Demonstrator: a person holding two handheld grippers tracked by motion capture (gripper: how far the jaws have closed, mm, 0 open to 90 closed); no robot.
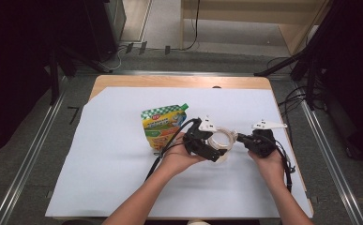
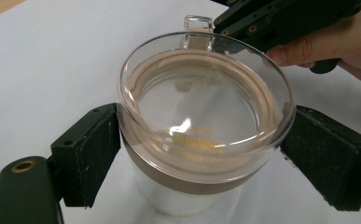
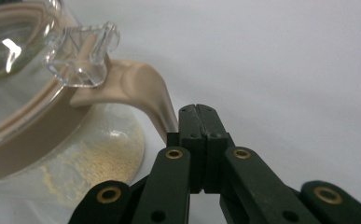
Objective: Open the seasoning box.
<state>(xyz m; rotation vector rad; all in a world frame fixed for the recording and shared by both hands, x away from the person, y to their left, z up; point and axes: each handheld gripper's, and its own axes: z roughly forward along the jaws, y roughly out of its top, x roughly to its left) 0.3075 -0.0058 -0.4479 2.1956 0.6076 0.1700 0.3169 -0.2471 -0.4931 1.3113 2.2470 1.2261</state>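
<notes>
Now the glass jar [image 2: 201, 135] stands on the white sheet [image 1: 104, 154] mid-table, left gripper [image 2: 201, 158] clamped around its lidded top. Right gripper [image 3: 199, 140], jaws pressed together and empty, sits beside the beige handle [image 3: 141, 91]. Best: steady left, nudge gently.

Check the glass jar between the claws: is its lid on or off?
On. The clear lid sits flat on the jar, its rim on the tan collar, with the left claw around it.
</notes>
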